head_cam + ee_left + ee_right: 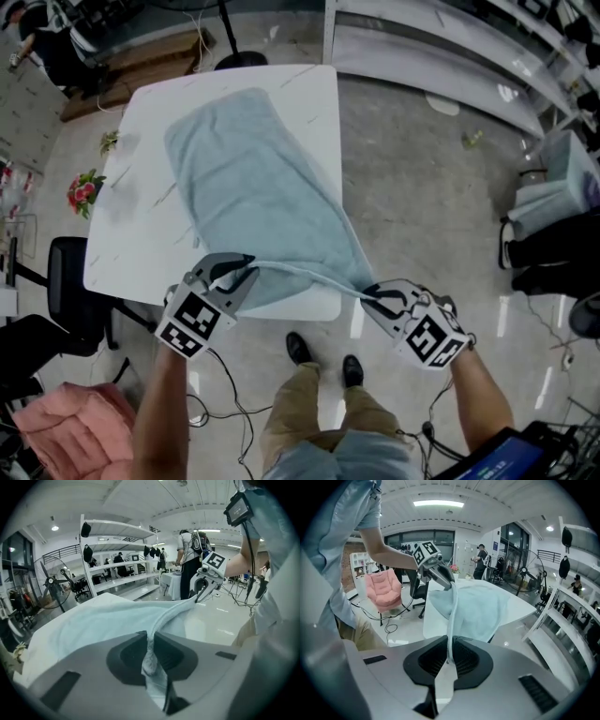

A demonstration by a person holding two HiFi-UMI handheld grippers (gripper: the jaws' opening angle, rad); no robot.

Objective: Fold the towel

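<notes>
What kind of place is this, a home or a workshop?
Probably a lab or workshop hall: long white shelving, a big standing fan, and cables trailing over the polished floor.

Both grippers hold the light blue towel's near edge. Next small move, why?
Probably raise both together and carry that edge toward the far end: left gripper and right gripper are shut on the near edge of the light blue towel, the rest lying on the white table.

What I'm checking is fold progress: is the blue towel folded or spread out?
Spread out: the towel lies flat along the white table, its near corners pinched in the left gripper and right gripper.
</notes>
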